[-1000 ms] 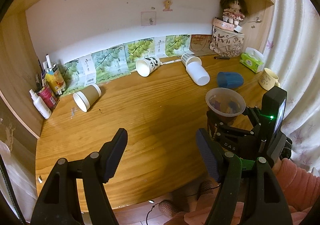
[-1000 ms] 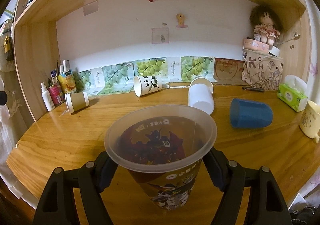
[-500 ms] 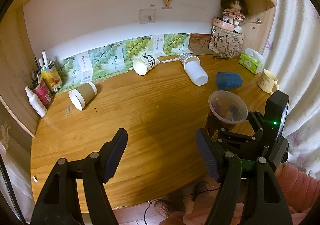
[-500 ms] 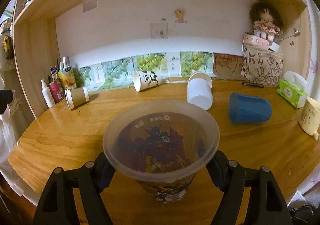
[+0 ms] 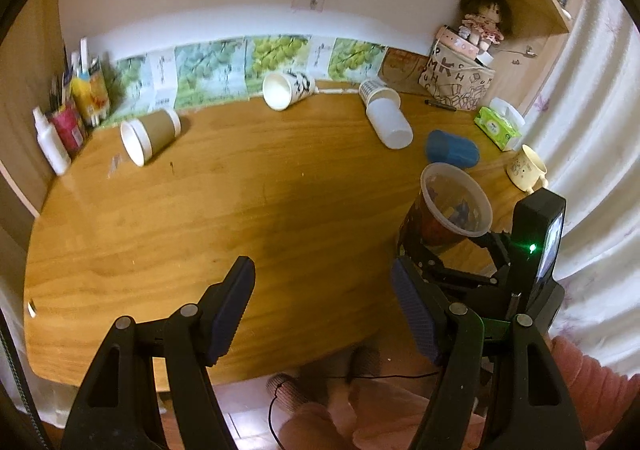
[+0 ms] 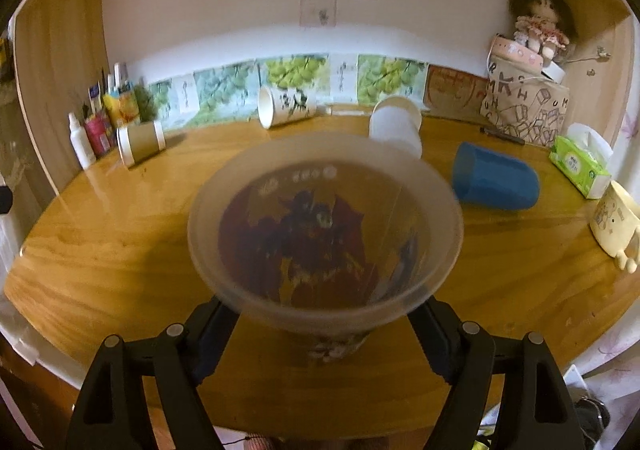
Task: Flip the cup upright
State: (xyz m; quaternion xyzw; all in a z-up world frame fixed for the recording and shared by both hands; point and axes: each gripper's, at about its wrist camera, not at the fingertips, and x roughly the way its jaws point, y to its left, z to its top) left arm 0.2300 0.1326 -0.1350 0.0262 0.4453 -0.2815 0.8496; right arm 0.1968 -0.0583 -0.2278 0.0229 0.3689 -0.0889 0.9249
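Note:
My right gripper (image 6: 324,334) is shut on a clear plastic cup with a red cartoon print (image 6: 324,234), held upright with its mouth up, over the front right of the wooden desk (image 6: 120,250). The same cup (image 5: 452,209) and the right gripper (image 5: 460,262) show in the left wrist view. My left gripper (image 5: 322,302) is open and empty above the desk's front edge. Several cups lie on their sides: a brown paper cup (image 5: 150,133), a panda cup (image 5: 288,89), a white cup (image 5: 388,121) and a blue cup (image 5: 452,149).
A cream mug (image 5: 526,169) stands upright at the right edge, with a green tissue pack (image 5: 498,125) behind it. Bottles (image 5: 68,121) crowd the back left corner. A printed bag with a doll (image 5: 460,73) stands back right. A curtain hangs on the right.
The right gripper has tilted and lifted the printed cup, so its mouth faces the camera more. The left gripper has pulled back and swung a little; its jaws stay open.

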